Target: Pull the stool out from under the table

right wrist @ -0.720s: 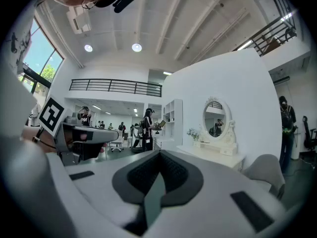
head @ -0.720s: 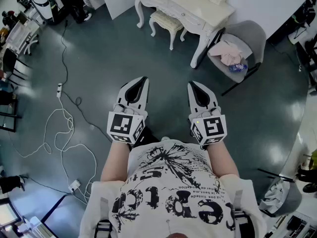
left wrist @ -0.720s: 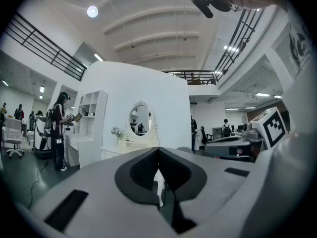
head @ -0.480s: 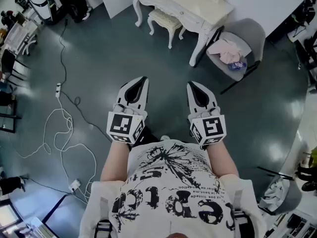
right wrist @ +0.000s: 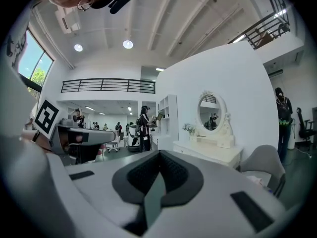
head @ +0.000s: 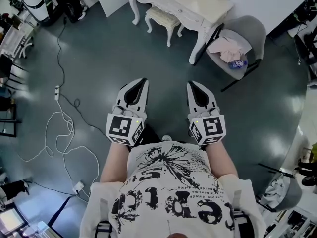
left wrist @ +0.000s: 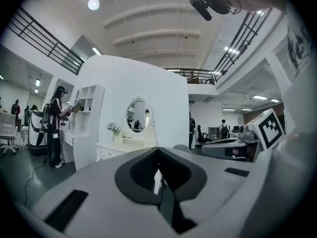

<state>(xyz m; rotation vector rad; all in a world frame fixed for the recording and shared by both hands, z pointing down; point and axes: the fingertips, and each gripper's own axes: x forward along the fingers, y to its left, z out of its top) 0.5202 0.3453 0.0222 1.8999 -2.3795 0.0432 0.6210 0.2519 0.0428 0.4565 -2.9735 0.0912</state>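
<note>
A cream stool (head: pixel 159 20) stands tucked under the front of a white dressing table (head: pixel 188 3) at the far end of the floor in the head view. The same dressing table (right wrist: pixel 210 152) with its oval mirror shows ahead in the right gripper view, and the dressing table (left wrist: pixel 121 150) shows in the left gripper view too. My left gripper (head: pixel 142 80) and right gripper (head: pixel 190 84) are held side by side close to the person's chest, far short of the stool. Both are shut with nothing between the jaws.
A grey chair (head: pixel 240 46) with pink cloth on it stands right of the table. White cables (head: pixel 59 128) and a power strip (head: pixel 57 89) lie on the dark floor at left. Desks and equipment (head: pixel 25 14) line the left edge. A person (left wrist: pixel 54 128) stands by shelves.
The stool and table have slid slightly toward the top-left of the head view. Both grippers keep their pose and stay shut.
</note>
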